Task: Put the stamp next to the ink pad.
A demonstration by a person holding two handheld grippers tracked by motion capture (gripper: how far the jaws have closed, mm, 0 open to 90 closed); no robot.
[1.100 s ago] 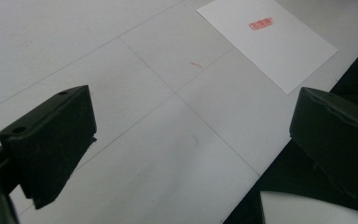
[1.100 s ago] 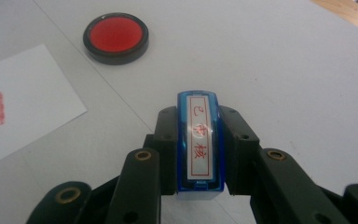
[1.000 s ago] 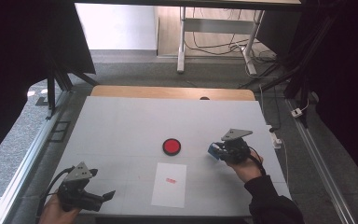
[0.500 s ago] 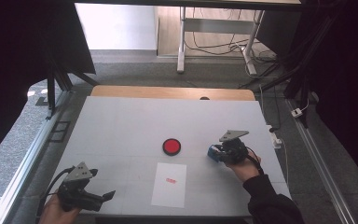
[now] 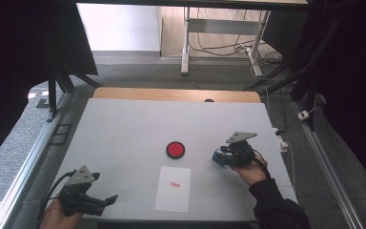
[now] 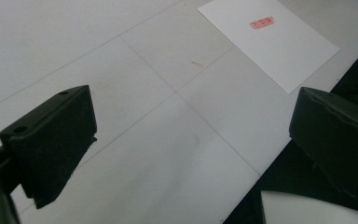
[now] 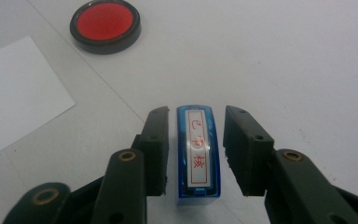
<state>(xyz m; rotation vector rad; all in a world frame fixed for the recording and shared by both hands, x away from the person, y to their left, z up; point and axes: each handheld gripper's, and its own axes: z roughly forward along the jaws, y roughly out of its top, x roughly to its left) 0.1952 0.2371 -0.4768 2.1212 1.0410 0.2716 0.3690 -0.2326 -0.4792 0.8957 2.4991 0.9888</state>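
Right gripper view: red ink pad [image 7: 105,25] w/ black rim, lidless.

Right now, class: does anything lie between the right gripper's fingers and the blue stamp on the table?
Nothing visible does. The blue stamp stands between the right gripper's fingers, with a small gap at the right-hand one. The ink pad and paper lie farther off.

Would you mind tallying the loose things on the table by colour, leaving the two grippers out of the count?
Blue: 1, the stamp standing between the right gripper jaws.
Red and black: 1, the round ink pad.
White: 1, the sheet of paper, bearing a small red stamped mark.
Total: 3.
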